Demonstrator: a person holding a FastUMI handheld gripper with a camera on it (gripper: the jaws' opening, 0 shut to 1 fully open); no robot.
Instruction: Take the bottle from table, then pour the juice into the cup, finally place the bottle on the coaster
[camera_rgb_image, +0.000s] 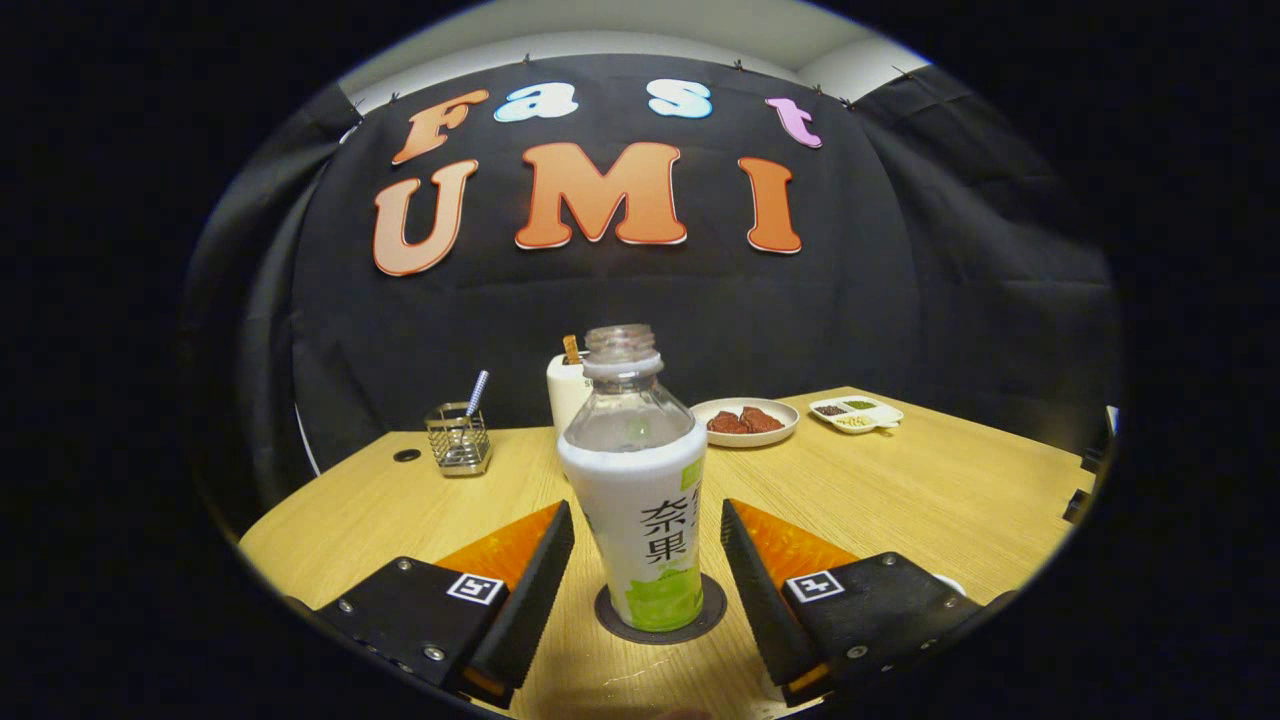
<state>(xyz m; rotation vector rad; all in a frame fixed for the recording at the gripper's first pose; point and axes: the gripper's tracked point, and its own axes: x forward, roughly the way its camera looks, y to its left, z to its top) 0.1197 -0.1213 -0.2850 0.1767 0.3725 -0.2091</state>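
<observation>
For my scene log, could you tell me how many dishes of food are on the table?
2: a round plate just behind the bottle, and a divided dish beyond it. The open gripper flanks the bottle, which could hide more.

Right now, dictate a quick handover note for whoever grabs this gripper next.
Gripper: open, one finger on each side of the bottle, neither touching it.
Bottle: upright, uncapped, standing on the dark coaster on the table.
Cup: a white one stands behind the bottle; its contents can't be seen.
Done: bottle placed on the coaster.
Left: probably just back the gripper away.
</observation>
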